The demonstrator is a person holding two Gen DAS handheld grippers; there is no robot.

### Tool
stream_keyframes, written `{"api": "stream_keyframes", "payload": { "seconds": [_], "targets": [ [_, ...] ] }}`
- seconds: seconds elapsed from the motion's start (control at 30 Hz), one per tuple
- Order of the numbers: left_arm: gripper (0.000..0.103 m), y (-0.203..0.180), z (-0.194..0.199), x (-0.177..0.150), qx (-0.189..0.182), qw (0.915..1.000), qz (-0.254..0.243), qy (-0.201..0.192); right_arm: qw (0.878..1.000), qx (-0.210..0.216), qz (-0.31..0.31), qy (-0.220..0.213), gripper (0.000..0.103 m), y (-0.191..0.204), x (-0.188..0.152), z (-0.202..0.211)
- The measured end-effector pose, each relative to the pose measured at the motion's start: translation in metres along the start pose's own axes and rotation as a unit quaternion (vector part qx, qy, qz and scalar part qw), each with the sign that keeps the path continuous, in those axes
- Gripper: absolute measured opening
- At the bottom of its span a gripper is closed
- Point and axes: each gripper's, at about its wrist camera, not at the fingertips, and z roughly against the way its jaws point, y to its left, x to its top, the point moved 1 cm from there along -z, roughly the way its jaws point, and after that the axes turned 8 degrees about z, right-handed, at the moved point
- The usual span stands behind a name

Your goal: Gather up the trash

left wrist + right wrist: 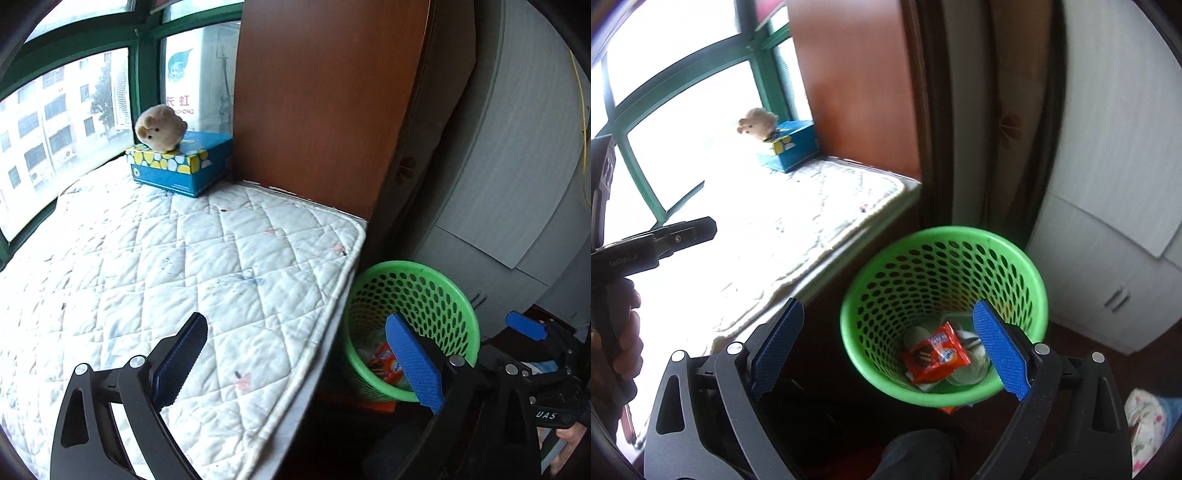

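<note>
Quilted white mattress is lying bare under the spread, empty left claw. Right claw is hovering spread above the green basket; the crinkly, light orange wrapper inside would pinch easily at an edge.

Daylight poured in through the window, blowing out the quilted pad to near white in the right wrist view. The floor beside the green basket lay in deep shadow. Both views bent strongly at the edges, with dark corners; the right view was slightly soft.
</note>
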Motion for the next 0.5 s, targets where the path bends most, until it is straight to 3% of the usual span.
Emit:
{"api": "stream_keyframes", "payload": {
  "seconds": [0.23,0.5],
  "targets": [
    [0.096,0.022,0.034,-0.006,0.063,0.9968,-0.019,-0.045,1.0,0.001,0.021,-0.016,0.096,0.026,0.014,0.002],
    [0.096,0.058,0.059,-0.016,0.081,0.9949,0.021,-0.056,0.999,0.004,0.022,-0.022,0.096,0.043,0.022,0.003]
  ]
}}
